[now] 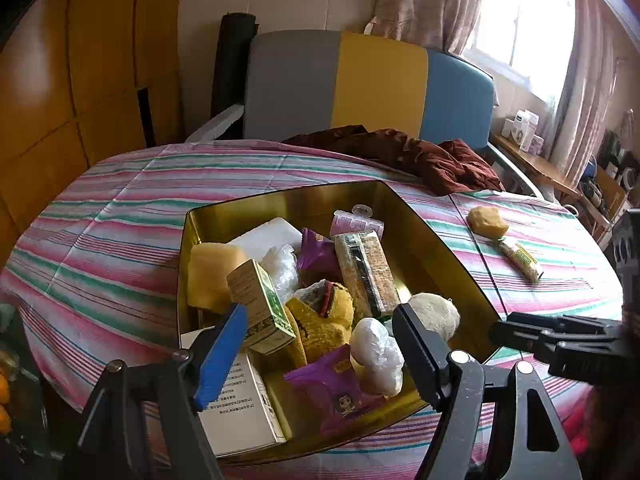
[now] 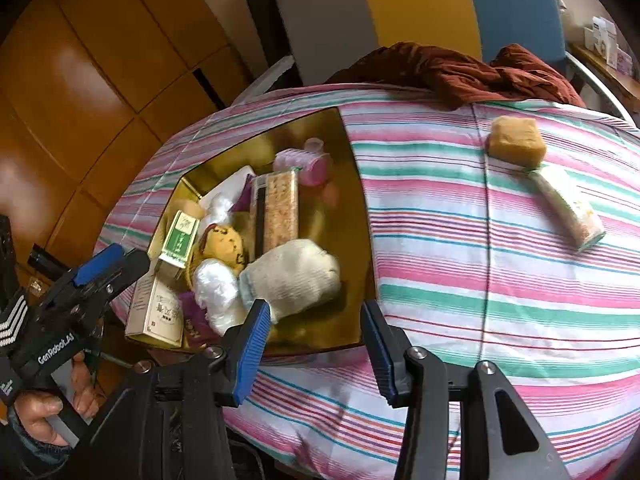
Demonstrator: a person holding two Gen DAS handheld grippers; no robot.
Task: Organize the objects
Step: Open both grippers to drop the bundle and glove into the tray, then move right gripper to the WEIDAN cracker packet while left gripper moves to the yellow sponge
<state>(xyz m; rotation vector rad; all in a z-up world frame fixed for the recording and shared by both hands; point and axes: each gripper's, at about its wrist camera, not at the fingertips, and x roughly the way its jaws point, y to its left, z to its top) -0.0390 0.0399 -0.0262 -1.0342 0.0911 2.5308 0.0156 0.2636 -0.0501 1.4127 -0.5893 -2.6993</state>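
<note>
Sorting is nearing its end: the gold tin [image 1: 436,240] is holding most items, while a yellow sponge [image 2: 517,141] and wrapped snack bar [image 2: 570,206] are lying beside it on the striped cloth [image 2: 460,240] — toward the far right edge. Left gripper [image 1: 320,332] and right gripper [image 2: 314,334] are both hanging spread, empty; the right one probably needs to reach them next.

The bed's sheet [image 1: 120,208] is striped in pink, white and green. On it sits a gold tin [image 1: 432,240] holding purple snack packets [image 1: 340,388], a green-and-cream carton [image 1: 262,306], a yellow sock [image 1: 324,324] with dark markings, a cream sock [image 2: 292,276] and a pale yellow sponge [image 1: 212,276]. A maroon garment [image 1: 432,156] lies beyond. The headboard [image 1: 376,80] is grey, yellow and blue.
</note>
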